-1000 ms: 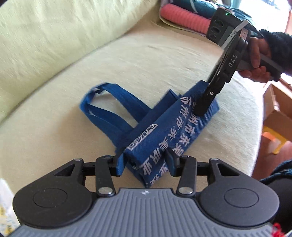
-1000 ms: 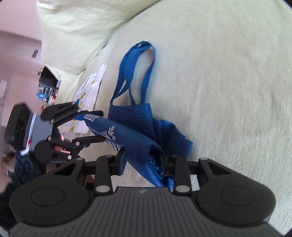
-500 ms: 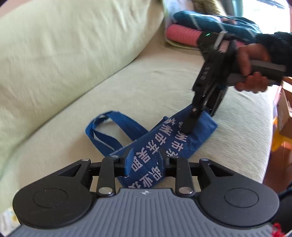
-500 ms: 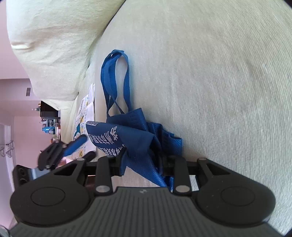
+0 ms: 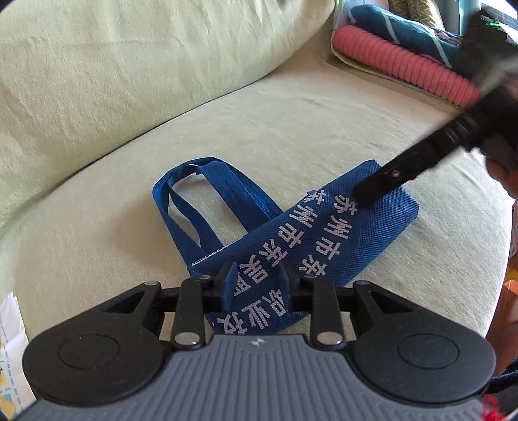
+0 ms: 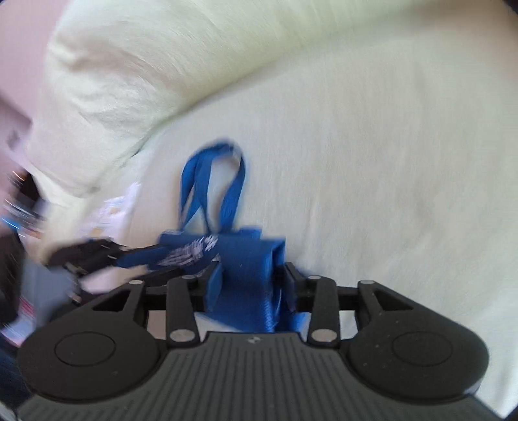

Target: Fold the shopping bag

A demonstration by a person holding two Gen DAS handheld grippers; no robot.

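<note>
A blue shopping bag [image 5: 340, 239] with white characters lies folded into a long strip on the pale green sofa seat [image 5: 291, 123]. Its handles [image 5: 194, 194] loop out to the left. My left gripper [image 5: 255, 278] is shut on the near end of the strip. My right gripper [image 5: 365, 194] reaches in from the right onto the far end. In the blurred right wrist view the bag [image 6: 246, 281] fills the gap of the right gripper [image 6: 252, 275]. Its jaws are opening with the cloth still touching both pads. The left gripper [image 6: 97, 256] holds the other end there.
The sofa's back cushion [image 5: 129, 64] rises behind the bag. A pink ribbed roll [image 5: 398, 61] and folded teal cloth [image 5: 404, 22] lie at the far right of the seat. Printed paper [image 5: 9, 324] sits at the lower left. The seat's edge [image 5: 485, 291] drops off on the right.
The left jaws closed in on the near end of the bag. The right gripper swung and rolled with the far end, and the strip now lies flatter and straighter.
</note>
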